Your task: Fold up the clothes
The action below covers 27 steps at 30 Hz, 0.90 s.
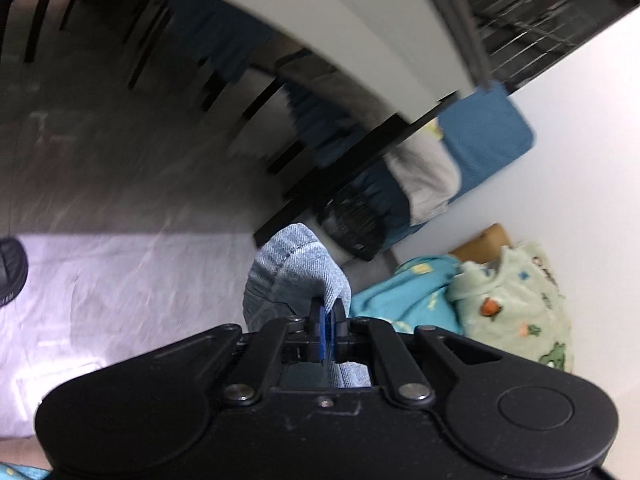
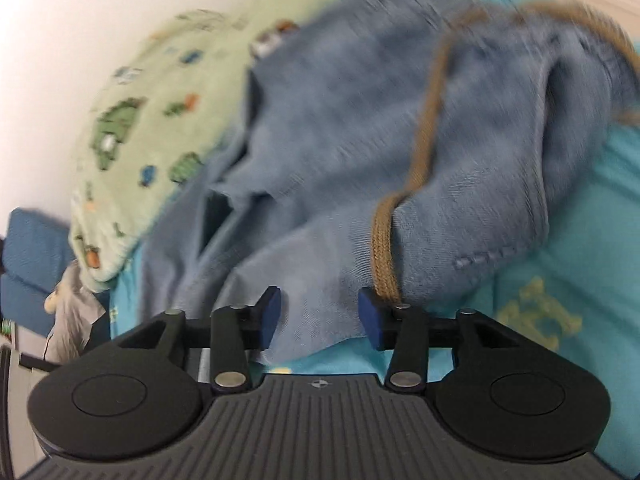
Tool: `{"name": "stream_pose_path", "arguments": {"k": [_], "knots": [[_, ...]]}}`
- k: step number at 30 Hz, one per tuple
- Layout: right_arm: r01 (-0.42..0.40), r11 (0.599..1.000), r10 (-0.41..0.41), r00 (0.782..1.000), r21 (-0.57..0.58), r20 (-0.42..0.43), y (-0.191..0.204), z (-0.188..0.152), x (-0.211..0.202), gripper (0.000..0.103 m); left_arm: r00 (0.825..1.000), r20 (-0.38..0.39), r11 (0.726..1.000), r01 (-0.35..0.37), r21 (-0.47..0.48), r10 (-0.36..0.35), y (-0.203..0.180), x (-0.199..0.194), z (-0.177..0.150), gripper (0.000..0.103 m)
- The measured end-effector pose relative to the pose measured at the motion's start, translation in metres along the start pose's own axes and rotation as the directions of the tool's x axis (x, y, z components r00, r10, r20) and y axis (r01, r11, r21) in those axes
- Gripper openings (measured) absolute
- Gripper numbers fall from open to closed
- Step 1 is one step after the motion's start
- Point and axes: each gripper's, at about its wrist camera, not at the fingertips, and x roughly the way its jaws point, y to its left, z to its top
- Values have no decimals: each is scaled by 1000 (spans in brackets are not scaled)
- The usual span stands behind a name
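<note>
A light blue denim garment [image 2: 340, 152] lies crumpled on a turquoise sheet [image 2: 580, 220], with a tan drawstring [image 2: 424, 152] looping across it. My right gripper [image 2: 319, 312] is open, its blue pads on either side of a fold of the denim near the cord's end. In the left wrist view my left gripper [image 1: 327, 320] is shut on a bunched edge of the same denim [image 1: 288, 272], lifted above the floor.
A pale green blanket [image 2: 152, 128] with small vehicle prints lies left of the denim, also seen as the green blanket [image 1: 520, 300]. A dark blue cushion [image 1: 484, 136] rests against the white wall. A dark basket [image 1: 356, 220] and a black frame stand nearby.
</note>
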Motion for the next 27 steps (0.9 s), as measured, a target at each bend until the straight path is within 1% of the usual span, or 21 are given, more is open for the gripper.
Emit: {"name": "stream_pose_path", "arguments": {"k": [2, 3, 4, 6, 7, 9, 10, 12, 13, 14, 15, 17, 19, 20, 21, 23, 24, 27], "knots": [[3, 1000, -4, 1000, 25, 13, -1, 1, 3, 52, 1000, -12, 1000, -12, -2, 12, 3, 7, -1, 2], [12, 1000, -13, 1000, 27, 13, -1, 2, 6, 54, 1000, -12, 1000, -17, 2, 17, 3, 9, -1, 2], [27, 999, -27, 1000, 25, 2, -1, 1, 10, 58, 1000, -12, 1000, -18, 1, 18, 4, 10, -1, 2], [51, 998, -50, 998, 47, -38, -5, -4, 14, 58, 1000, -12, 1000, -17, -6, 17, 6, 13, -1, 2], [39, 997, -36, 998, 71, -53, -6, -6, 11, 58, 1000, -13, 1000, -20, -4, 20, 7, 13, -2, 2], [3, 993, 2, 999, 121, -47, -8, -8, -1, 58, 999, -14, 1000, -28, 6, 28, 8, 15, -2, 2], [-4, 990, 8, 1000, 142, -25, -11, -8, -10, 58, 999, -16, 999, -33, 11, 33, 7, 20, 0, 2], [9, 985, -21, 997, 170, 69, -20, -1, -33, 58, 999, -19, 999, -39, 18, 40, 5, 26, 1, 2], [25, 982, -48, 992, 187, 117, -25, 3, -44, 59, 999, -21, 999, -42, 21, 42, 5, 28, 0, 2], [56, 975, -92, 982, 216, 162, -32, 9, -53, 59, 999, -22, 999, -44, 24, 45, 4, 30, 0, 2], [72, 963, -123, 975, 260, 186, -41, 14, -60, 60, 999, -23, 998, -47, 29, 48, 4, 31, 0, 2], [78, 936, -149, 971, 343, 186, -59, 24, -69, 62, 998, -22, 997, -55, 45, 56, 2, 33, -2, 2], [87, 919, -161, 973, 384, 165, -72, 33, -70, 63, 998, -22, 997, -61, 48, 62, 2, 33, -2, 2], [109, 912, -183, 971, 397, 153, -77, 36, -69, 68, 998, -23, 997, -64, 50, 65, 2, 33, -3, 2], [148, 902, -220, 966, 405, 136, -79, 38, -67, 70, 997, -23, 996, -67, 52, 68, 2, 34, -3, 2], [199, 876, -272, 956, 440, 110, -88, 40, -67, 71, 997, -24, 996, -73, 55, 74, 2, 34, -4, 2], [204, 864, -282, 954, 459, 106, -94, 40, -69, 71, 997, -24, 996, -76, 56, 77, 2, 34, -5, 2], [155, 859, -241, 963, 487, 118, -101, 46, -62, 72, 996, -25, 994, -85, 62, 86, 1, 35, -6, 2]]}}
